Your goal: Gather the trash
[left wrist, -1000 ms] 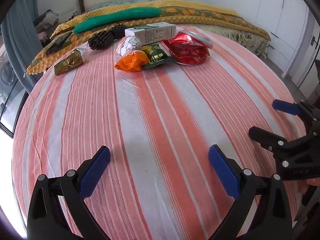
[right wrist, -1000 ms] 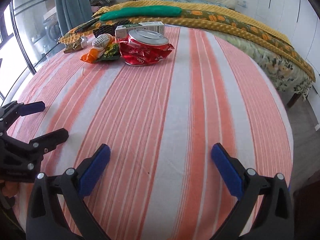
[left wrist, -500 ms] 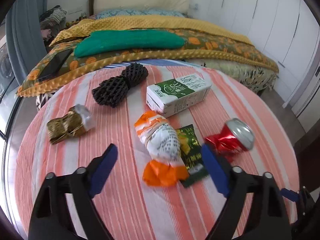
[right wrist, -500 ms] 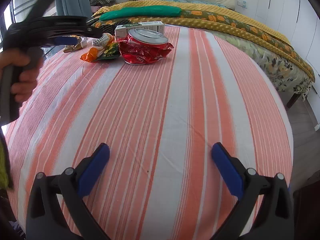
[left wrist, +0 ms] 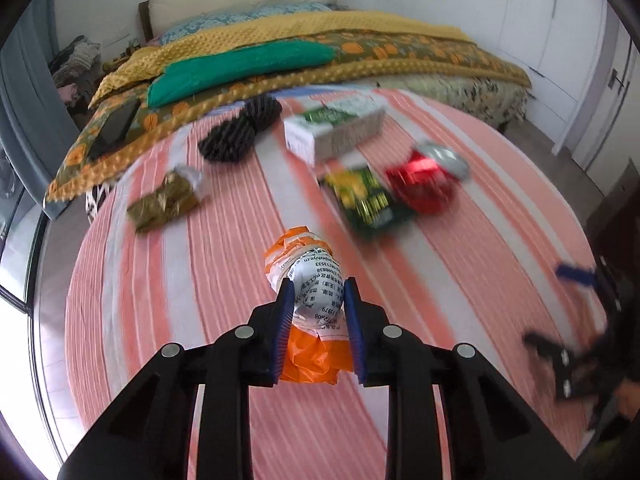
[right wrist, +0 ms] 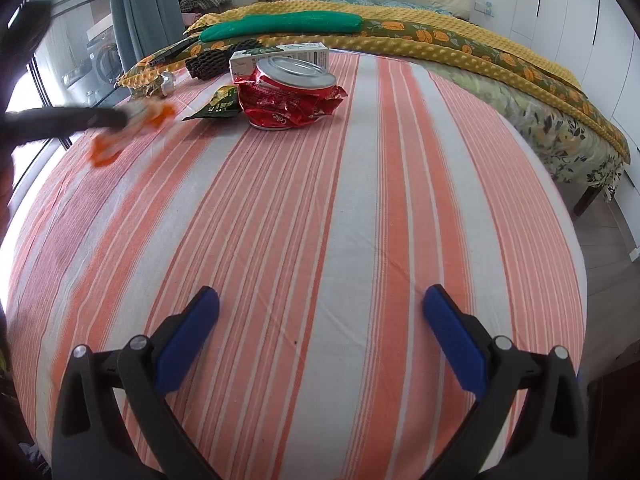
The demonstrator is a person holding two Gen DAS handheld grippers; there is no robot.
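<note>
Two blue pads of the left gripper (left wrist: pixel 316 312) are closing on the orange-and-white wrapped bundle (left wrist: pixel 306 276) in the left wrist view, pressing its sides above the striped cloth (left wrist: pixel 224 280); beyond lie a green packet (left wrist: pixel 366 200), a crushed red can (left wrist: pixel 424 178), a milk carton (left wrist: pixel 334 130), a gold wrapper (left wrist: pixel 166 200) and black netting (left wrist: pixel 240 130); in the right wrist view, the right gripper (right wrist: pixel 320 332) stands wide with nothing between its fingers over bare cloth; the can sits well ahead.
</note>
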